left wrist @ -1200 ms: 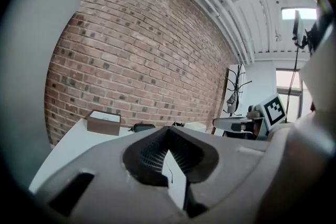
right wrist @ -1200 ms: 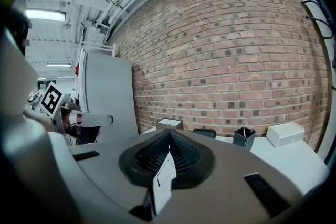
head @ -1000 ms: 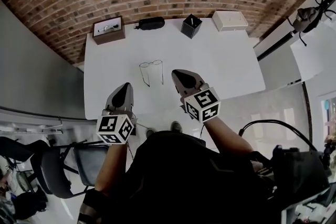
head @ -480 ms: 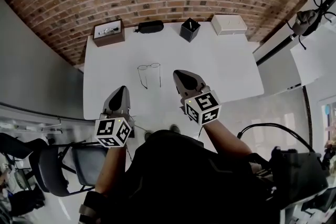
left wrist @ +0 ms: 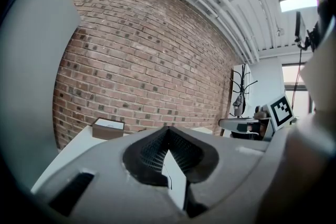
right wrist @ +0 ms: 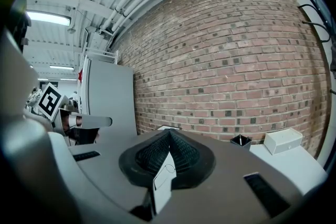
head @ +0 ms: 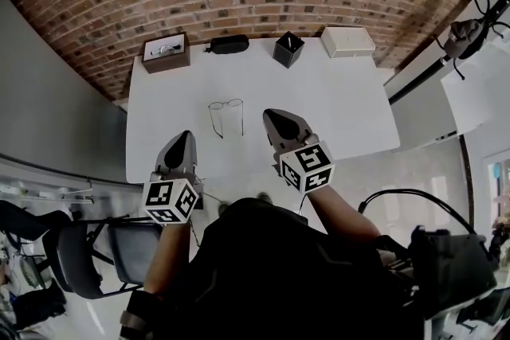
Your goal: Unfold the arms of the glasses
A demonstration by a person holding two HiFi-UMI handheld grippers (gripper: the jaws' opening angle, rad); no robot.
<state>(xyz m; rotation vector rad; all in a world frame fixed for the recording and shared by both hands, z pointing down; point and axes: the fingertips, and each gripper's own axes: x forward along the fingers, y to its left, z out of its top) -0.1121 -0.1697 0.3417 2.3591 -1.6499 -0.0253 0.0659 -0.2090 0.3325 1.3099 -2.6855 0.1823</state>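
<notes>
On the white table (head: 343, 91), near its front edge, the left gripper (head: 181, 142) and right gripper (head: 279, 122) hover, each with jaws pressed together and empty. Between them, slightly farther out, lie the glasses (head: 226, 115), arms unfolded.

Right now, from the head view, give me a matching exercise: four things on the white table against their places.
On the white table:
1. glasses
2. brown box
3. black cup
4. white box

A. far right corner
B. alone, in the middle
C. far left corner
D. far edge, just left of the white box

Pairs: 1-B, 2-C, 3-D, 4-A
</notes>
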